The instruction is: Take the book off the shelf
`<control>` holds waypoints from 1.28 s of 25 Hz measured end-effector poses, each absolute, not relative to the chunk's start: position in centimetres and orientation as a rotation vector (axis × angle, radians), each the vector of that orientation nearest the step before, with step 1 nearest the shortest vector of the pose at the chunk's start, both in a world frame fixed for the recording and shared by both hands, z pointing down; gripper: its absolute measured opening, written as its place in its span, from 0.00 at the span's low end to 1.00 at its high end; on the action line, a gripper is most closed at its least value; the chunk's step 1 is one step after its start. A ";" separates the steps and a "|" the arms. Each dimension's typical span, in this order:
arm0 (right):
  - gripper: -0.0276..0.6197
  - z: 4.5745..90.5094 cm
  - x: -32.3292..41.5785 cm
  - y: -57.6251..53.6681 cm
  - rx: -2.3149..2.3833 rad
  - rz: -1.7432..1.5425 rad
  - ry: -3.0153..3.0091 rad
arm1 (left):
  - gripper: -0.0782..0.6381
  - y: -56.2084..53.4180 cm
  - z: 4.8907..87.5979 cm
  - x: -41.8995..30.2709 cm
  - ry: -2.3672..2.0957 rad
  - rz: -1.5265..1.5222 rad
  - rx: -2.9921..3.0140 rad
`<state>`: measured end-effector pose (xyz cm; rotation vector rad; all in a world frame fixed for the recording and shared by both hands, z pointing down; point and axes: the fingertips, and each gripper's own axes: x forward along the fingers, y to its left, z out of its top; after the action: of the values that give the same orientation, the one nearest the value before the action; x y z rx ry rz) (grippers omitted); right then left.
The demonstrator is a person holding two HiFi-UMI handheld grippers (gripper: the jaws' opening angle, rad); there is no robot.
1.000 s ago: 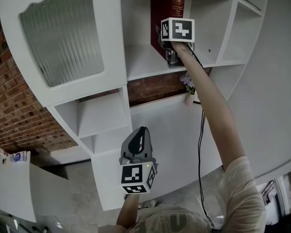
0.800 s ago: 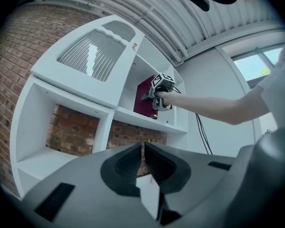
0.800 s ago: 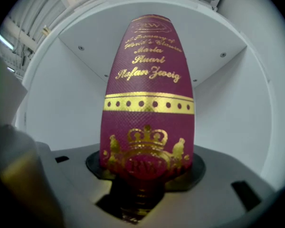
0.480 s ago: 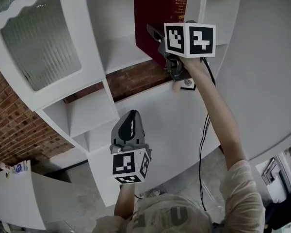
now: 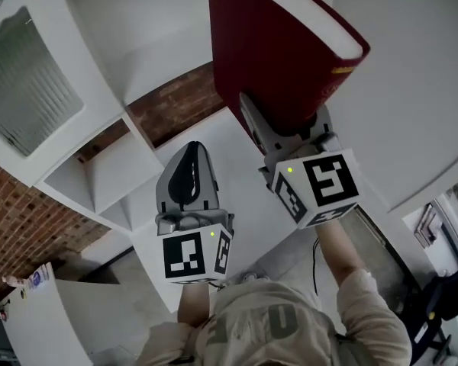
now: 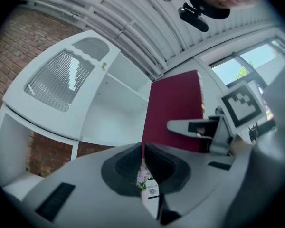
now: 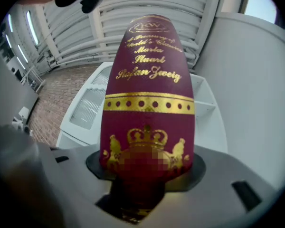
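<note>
The dark red book (image 5: 275, 59) with gold lettering is out of the white shelf unit (image 5: 99, 59) and held in the air in front of it. My right gripper (image 5: 286, 132) is shut on its lower end. In the right gripper view the spine (image 7: 147, 103) stands upright between the jaws of the right gripper (image 7: 145, 175). My left gripper (image 5: 189, 175) hangs lower and to the left, shut and holding nothing. In the left gripper view the left gripper (image 6: 142, 160) points at the book's cover (image 6: 173, 110), a little apart from it.
A ribbed glass door (image 5: 23, 90) fills the shelf unit's upper left. Brick wall (image 5: 15, 212) shows behind and beside the unit. A small labelled flower pot (image 6: 148, 186) shows through the left jaws' slit. A white wall panel (image 5: 420, 90) runs along the right.
The right gripper has pulled the book out of its shelf compartment and brought it toward me. The left gripper has risen a little toward the book.
</note>
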<state>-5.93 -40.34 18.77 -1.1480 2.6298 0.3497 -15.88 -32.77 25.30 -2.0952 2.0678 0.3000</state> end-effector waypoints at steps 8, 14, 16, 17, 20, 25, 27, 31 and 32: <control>0.41 29.6 -3.2 -36.2 -1.293 0.300 2.632 | 0.13 -31.9 27.9 -13.8 2.034 0.318 -2.082; 0.41 32.7 -3.8 -34.5 -1.290 0.288 2.734 | 0.13 -31.4 28.7 -13.3 2.023 0.326 -2.085; 0.41 32.8 -3.8 -34.3 -1.279 0.273 2.730 | 0.13 -31.3 28.7 -13.4 2.026 0.335 -2.084; 0.41 32.8 -3.8 -34.4 -1.278 0.277 2.730 | 0.13 -31.2 28.6 -13.5 2.026 0.342 -2.081; 0.41 32.7 -3.9 -34.4 -1.263 0.277 2.736 | 0.13 -31.1 28.4 -13.7 2.030 0.357 -2.067; 0.41 32.3 -4.2 -34.5 -1.247 0.272 2.739 | 0.13 -30.7 28.7 -14.5 2.070 0.378 -2.056; 0.41 32.1 -4.0 -34.9 -1.264 0.298 2.735 | 0.13 -30.7 28.7 -14.8 2.085 0.391 -2.052; 0.41 31.9 -3.7 -35.0 -1.266 0.280 2.732 | 0.13 -30.5 29.1 -15.0 2.102 0.393 -2.062; 0.41 31.9 -3.6 -35.1 -1.265 0.279 2.734 | 0.13 -30.4 29.3 -15.0 2.106 0.396 -2.064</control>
<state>-3.64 -35.07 31.93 -1.2651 2.7340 0.2786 -15.03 -30.44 29.25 -2.0637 2.1057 0.3963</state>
